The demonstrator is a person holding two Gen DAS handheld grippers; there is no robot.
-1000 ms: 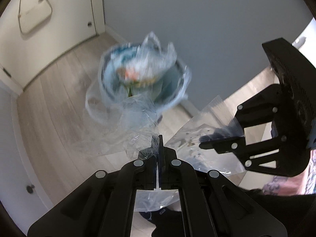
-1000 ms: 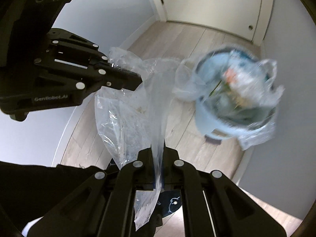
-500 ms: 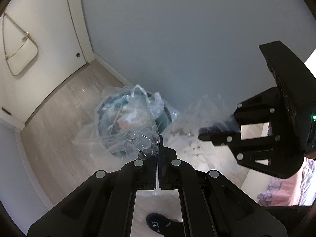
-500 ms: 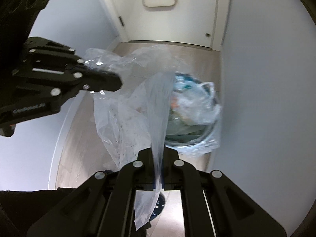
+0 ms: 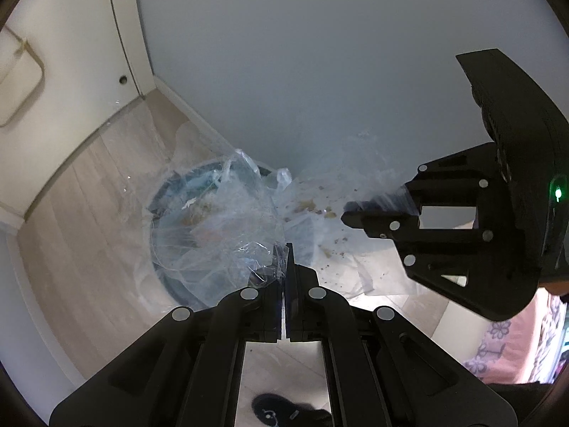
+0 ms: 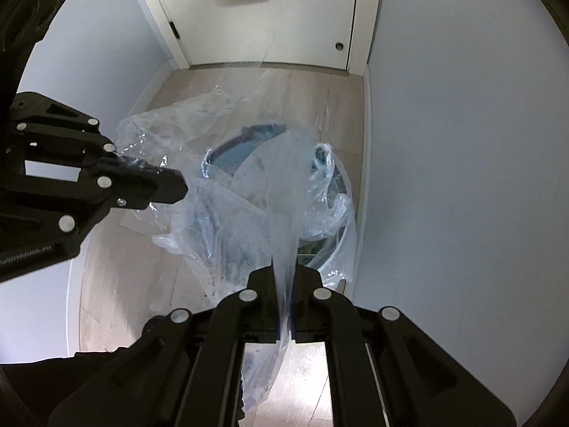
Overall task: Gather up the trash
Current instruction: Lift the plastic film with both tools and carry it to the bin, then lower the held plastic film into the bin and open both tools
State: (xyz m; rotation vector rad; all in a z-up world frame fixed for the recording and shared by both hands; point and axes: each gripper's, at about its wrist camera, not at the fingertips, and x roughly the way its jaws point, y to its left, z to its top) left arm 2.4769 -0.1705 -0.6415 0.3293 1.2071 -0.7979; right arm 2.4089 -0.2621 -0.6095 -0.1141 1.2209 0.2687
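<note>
A clear plastic bag (image 6: 227, 220) speckled with crumbs hangs stretched between both grippers. My left gripper (image 5: 284, 252) is shut on one crumpled edge of it; it shows again in the right wrist view (image 6: 177, 186). My right gripper (image 6: 284, 277) is shut on the opposite edge, which runs down between its fingers; the left wrist view catches it too (image 5: 350, 211). Below the bag stands a round blue bin (image 5: 167, 267) lined with a clear liner (image 6: 334, 210) that holds trash. The bin sits against the grey wall.
Light wood floor (image 6: 106, 284) runs between two grey walls (image 6: 462, 142) toward a white door (image 6: 270, 28) with a beige bag hanging on it. A dark slipper (image 5: 277, 412) is on the floor below me. Pink flowered fabric (image 5: 505, 345) lies at the right.
Both grippers have carried the bag toward the wall. The bin, earlier ahead and apart from the bag, now sits right under the stretched plastic.
</note>
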